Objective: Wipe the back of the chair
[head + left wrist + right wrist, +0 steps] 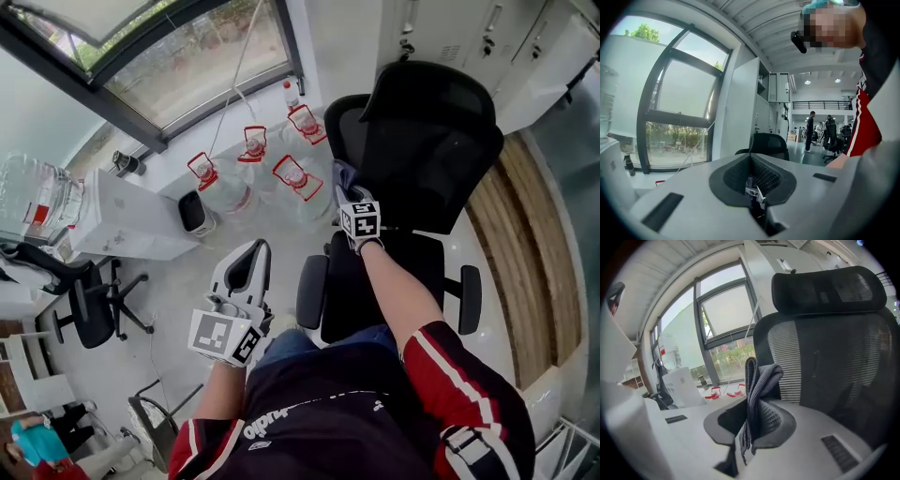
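- Nearest us, our left gripper [249, 262] hangs low to the left of the chair [412, 159], well apart from it. Its jaws are pressed together with nothing between them, so we judge it is simply parked out of the way.
- Our right gripper [752, 427] reaches over the chair's seat [375, 281], with its jaws clamped on a grey cloth [758, 380]. The cloth is pinched at a fold, so a loop stands up past the tips. We think this gives a soft pad to press forward and keeps the hard jaws clear of the chair.
- The cloth looks ribbed and plush, like microfibre, and is thick enough to hold its bunched shape.
- Just beyond the cloth is the chair's back [834, 366], the thing to be wiped. It is a gently curved black frame with taut mesh that shows fine horizontal lines. The cloth sits near the back's left edge, and we cannot tell whether it touches.
- Above the back is a curved, padded-looking headrest [829, 289].
- Past the chair, on the floor by the window [197, 66], stand clear water jugs [281, 178] with red handles.
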`<move>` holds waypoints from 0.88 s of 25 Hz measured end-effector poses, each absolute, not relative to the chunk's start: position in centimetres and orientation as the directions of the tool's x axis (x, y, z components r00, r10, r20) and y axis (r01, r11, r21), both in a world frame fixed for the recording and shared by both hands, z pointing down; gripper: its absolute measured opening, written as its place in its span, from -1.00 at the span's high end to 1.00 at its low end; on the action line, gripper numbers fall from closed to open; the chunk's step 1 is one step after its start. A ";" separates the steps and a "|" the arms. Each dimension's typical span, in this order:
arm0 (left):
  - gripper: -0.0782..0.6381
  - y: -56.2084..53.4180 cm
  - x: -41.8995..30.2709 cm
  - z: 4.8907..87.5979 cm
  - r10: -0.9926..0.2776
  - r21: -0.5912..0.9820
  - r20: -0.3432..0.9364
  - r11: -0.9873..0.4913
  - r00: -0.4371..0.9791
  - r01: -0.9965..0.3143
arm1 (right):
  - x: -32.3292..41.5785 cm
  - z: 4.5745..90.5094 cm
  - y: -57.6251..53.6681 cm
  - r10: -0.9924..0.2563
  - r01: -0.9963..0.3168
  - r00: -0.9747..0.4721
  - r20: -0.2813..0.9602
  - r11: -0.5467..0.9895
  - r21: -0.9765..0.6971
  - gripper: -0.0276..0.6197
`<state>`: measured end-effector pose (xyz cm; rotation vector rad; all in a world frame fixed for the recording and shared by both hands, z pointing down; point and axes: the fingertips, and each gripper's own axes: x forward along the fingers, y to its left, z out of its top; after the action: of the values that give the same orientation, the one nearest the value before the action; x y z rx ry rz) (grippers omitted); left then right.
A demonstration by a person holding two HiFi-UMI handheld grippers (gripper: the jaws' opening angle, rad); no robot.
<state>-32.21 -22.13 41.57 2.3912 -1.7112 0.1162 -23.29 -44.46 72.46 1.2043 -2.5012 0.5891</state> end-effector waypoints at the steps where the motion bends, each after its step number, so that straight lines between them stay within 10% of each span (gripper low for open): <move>1: 0.72 -22.1 -32.4 41.6 -0.926 0.110 0.181 -0.314 0.330 -0.943 | -23.1 72.8 -44.7 -0.674 -0.802 -0.590 0.444 0.552 -0.227 0.73; 22: 0.72 -23.7 -29.8 41.0 -0.906 0.090 0.185 -0.370 0.381 -0.925 | -16.7 73.8 -47.5 -0.726 -0.858 -0.508 0.464 0.475 -0.195 0.73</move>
<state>-29.84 -23.71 41.02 2.4572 -1.6478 0.1546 -16.75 -47.47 73.79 1.3403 -2.4090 0.5859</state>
